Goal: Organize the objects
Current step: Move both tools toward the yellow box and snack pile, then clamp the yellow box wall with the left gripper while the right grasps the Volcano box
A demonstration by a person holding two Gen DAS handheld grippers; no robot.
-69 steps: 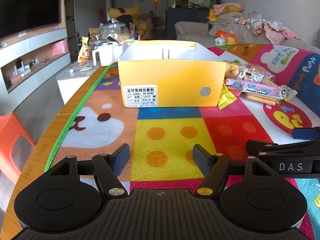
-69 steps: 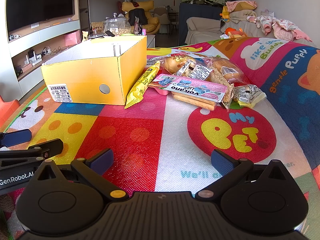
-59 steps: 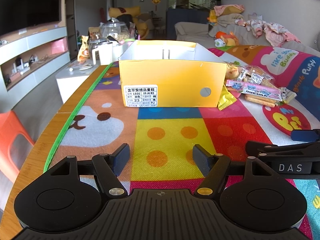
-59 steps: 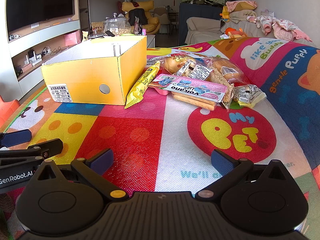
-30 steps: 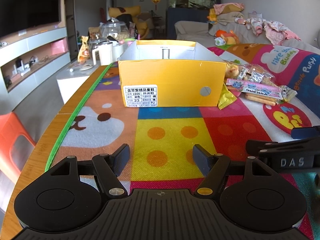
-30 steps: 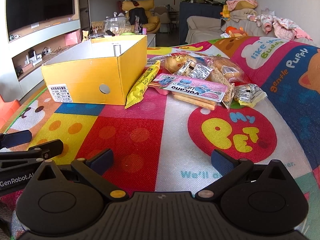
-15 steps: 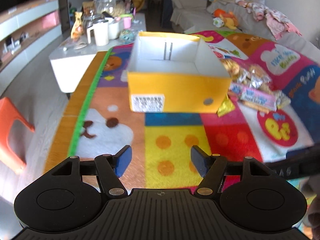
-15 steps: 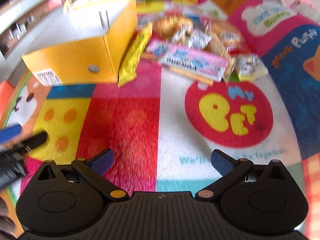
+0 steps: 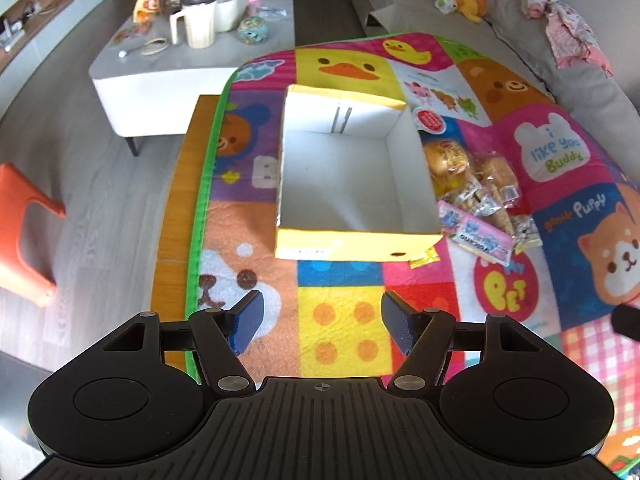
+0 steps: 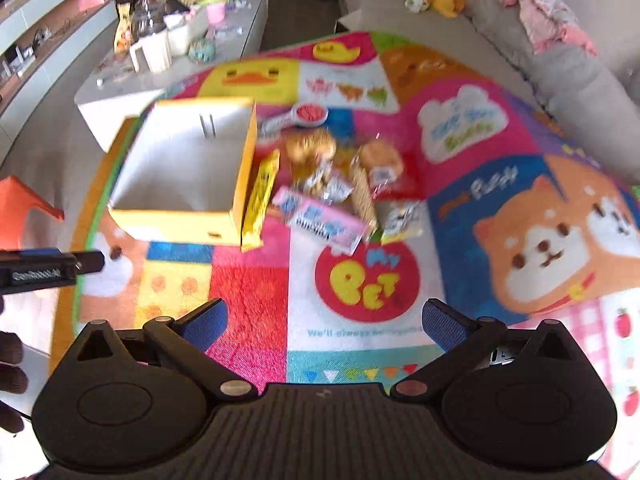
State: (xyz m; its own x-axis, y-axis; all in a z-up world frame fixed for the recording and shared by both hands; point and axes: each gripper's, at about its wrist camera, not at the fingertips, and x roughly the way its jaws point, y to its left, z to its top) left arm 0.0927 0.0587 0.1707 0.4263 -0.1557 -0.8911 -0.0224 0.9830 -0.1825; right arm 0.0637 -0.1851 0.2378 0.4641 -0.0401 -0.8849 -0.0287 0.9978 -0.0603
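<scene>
An open yellow cardboard box [image 9: 352, 172] with an empty white inside stands on the colourful play mat [image 9: 344, 320]; it also shows in the right wrist view [image 10: 188, 172]. A pile of wrapped snacks [image 9: 476, 196] lies right of it, with a pink packet [image 10: 324, 220], a yellow bar [image 10: 260, 196] leaning on the box, and bread buns [image 10: 312, 146]. My left gripper [image 9: 322, 322] is open and empty, high above the mat before the box. My right gripper [image 10: 324, 326] is open wide and empty, above the mat before the snacks.
A white coffee table [image 9: 180, 56] with jugs, jars and cups stands beyond the mat. An orange stool [image 9: 24, 232] is on the floor at the left. A grey sofa [image 9: 560, 40] with clothes and toys runs along the right. The mat's green edge [image 9: 200, 216] borders a wooden strip.
Both grippers have risen well above the mat and tilted down, so the box's inside and the snack pile now show from above. Both stay open and empty.
</scene>
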